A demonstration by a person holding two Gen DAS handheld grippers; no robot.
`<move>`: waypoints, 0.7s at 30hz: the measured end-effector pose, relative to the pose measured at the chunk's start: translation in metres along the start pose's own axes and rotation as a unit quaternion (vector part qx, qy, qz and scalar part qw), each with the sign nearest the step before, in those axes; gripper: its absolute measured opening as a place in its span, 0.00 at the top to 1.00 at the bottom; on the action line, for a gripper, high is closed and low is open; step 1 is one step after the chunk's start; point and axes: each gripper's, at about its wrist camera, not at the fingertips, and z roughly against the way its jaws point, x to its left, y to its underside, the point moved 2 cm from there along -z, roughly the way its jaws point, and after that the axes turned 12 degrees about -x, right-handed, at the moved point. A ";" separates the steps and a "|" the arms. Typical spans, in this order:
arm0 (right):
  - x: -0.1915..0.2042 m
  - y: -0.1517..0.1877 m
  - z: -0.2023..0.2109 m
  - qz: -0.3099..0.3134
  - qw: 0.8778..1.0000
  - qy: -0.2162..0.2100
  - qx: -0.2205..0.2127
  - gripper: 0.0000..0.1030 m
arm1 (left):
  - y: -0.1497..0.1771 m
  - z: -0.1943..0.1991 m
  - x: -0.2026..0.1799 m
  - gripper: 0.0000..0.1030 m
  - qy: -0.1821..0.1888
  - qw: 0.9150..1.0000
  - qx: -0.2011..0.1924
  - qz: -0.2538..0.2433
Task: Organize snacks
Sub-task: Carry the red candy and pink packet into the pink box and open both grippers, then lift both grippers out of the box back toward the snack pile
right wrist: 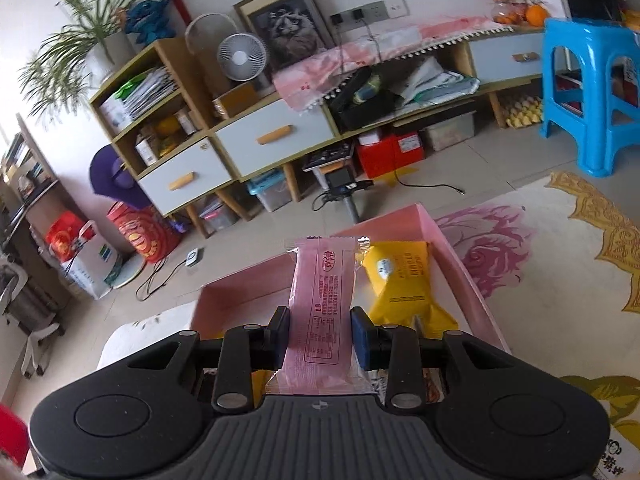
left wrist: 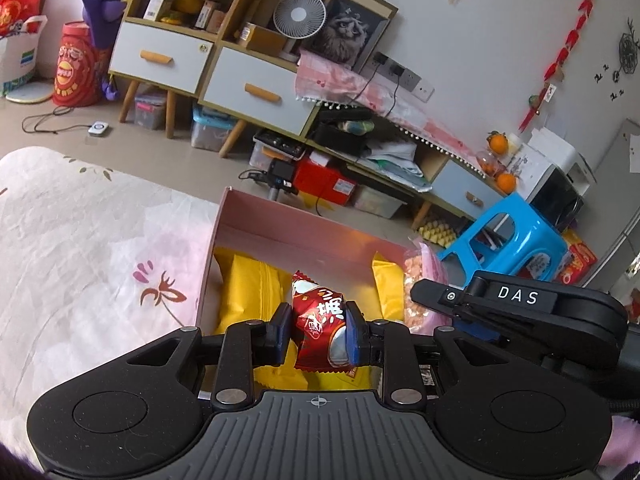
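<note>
While the left gripper (left wrist: pixel 319 330) pinches a red snack packet (left wrist: pixel 320 322) between its pads over the pink box (left wrist: pixel 280 220), the right gripper (right wrist: pixel 320 334) squeezes a long pink snack bar (right wrist: pixel 320 308) above yellow packets (right wrist: pixel 404 280).

a blue plastic stool (right wrist: pixel 592 92) stands on the floor by a long cabinet (right wrist: pixel 276 136). a small white fan (left wrist: pixel 299 14) and a cat picture (left wrist: pixel 348 28) sit on top. oranges (left wrist: pixel 498 142) too.
</note>
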 end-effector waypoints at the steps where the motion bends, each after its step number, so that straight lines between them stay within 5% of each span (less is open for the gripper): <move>1: -0.002 0.001 -0.002 -0.004 1.000 0.003 -0.001 0.77 | 0.001 -0.001 0.000 0.76 -0.001 1.000 0.000 -0.003; 21: -0.008 -0.006 0.012 0.015 1.000 0.009 -0.002 0.46 | -0.002 0.011 -0.012 0.48 -0.015 0.999 0.001 -0.051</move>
